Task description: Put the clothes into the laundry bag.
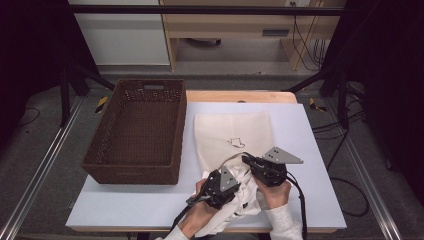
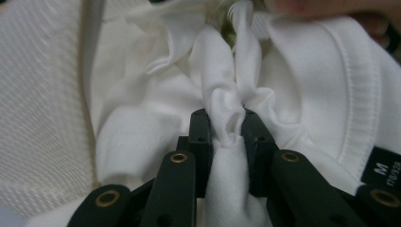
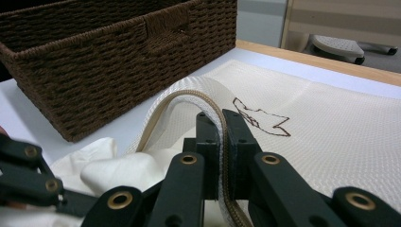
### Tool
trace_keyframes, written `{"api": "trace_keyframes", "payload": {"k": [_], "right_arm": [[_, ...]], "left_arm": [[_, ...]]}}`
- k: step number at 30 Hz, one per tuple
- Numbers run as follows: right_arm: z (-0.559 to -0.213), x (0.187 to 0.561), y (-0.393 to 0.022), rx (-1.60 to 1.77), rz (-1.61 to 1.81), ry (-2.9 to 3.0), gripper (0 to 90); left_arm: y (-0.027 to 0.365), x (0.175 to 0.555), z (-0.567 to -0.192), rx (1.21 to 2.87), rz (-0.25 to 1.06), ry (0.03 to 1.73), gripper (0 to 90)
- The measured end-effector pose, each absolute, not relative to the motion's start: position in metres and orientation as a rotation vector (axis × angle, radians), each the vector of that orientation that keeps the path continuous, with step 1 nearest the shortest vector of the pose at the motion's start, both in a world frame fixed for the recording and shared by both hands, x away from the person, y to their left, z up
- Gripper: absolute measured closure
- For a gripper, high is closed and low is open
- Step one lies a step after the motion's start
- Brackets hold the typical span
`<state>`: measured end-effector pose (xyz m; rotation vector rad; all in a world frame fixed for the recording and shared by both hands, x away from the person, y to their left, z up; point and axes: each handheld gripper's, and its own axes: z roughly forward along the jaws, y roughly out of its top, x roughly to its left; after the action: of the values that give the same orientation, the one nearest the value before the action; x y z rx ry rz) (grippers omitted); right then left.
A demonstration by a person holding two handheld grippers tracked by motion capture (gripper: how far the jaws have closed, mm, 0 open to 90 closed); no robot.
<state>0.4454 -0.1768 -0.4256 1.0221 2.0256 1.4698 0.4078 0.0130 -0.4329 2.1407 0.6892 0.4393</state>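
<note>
2 grippers are busy at the near edge of the table (image 1: pixel 310 150), both working on fabric. On the left, the left gripper (image 2: pixel 227 124) has its jaws clenched on a bunched fold of a white garment (image 2: pixel 302 94), the cloth squeezed up between them into a tight ridge (a black size tag (image 2: pixel 385 172) reading M sits at the right edge of the left gripper view). From the high view that left gripper (image 1: pixel 220 186) sits just left of the right gripper (image 1: pixel 250 162), with the crumpled white garment (image 1: pixel 243 197) heaped between and beneath the 2 hands. Over to the right gripper (image 3: pixel 221 124): its jaws are closed on the zippered edge (image 3: pixel 189 97) of a cream mesh bag (image 3: pixel 340 137), and that edge arches up and away to the left from the grip. The bag (image 1: pixel 232 132) lies flat across the middle of the table, stretching toward the far side, with a small brown outline drawing (image 3: pixel 260 120) on its upper face. Left of the bag, just beside it, stands a dark brown woven basket (image 1: pixel 142 170), long side running near to far, handle slot in its far wall. A sleeve (image 1: pixel 285 220) in white comes in at the near edge behind the right gripper.
</note>
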Motion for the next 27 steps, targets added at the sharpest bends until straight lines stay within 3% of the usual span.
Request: {"api": "trace_keyframes", "payload": {"k": [7,15,20,21,22,27], "right_arm": [[-0.421,0.444,-0.18,1.016,1.488,2.004,86.2],[-0.421,0.443,-0.18,1.008,1.482,2.014,86.2],[-0.422,0.444,-0.18,1.01,1.481,2.01,86.2],[-0.422,0.444,-0.18,1.01,1.481,2.01,86.2],[-0.422,0.444,-0.18,1.011,1.479,2.009,86.2],[-0.422,0.444,-0.181,1.017,1.479,2.004,86.2]], "left_arm": [[0.001,0.427,-0.42,2.126,0.473,0.713,76.4],[-0.014,0.462,-0.455,2.175,0.487,0.785,70.2],[-0.006,0.455,-0.446,2.145,0.481,0.778,46.3],[-0.005,0.452,-0.444,2.142,0.481,0.772,46.3],[-0.001,0.443,-0.436,2.138,0.479,0.752,37.8],[0.01,0.425,-0.421,2.128,0.477,0.719,26.2]]}}
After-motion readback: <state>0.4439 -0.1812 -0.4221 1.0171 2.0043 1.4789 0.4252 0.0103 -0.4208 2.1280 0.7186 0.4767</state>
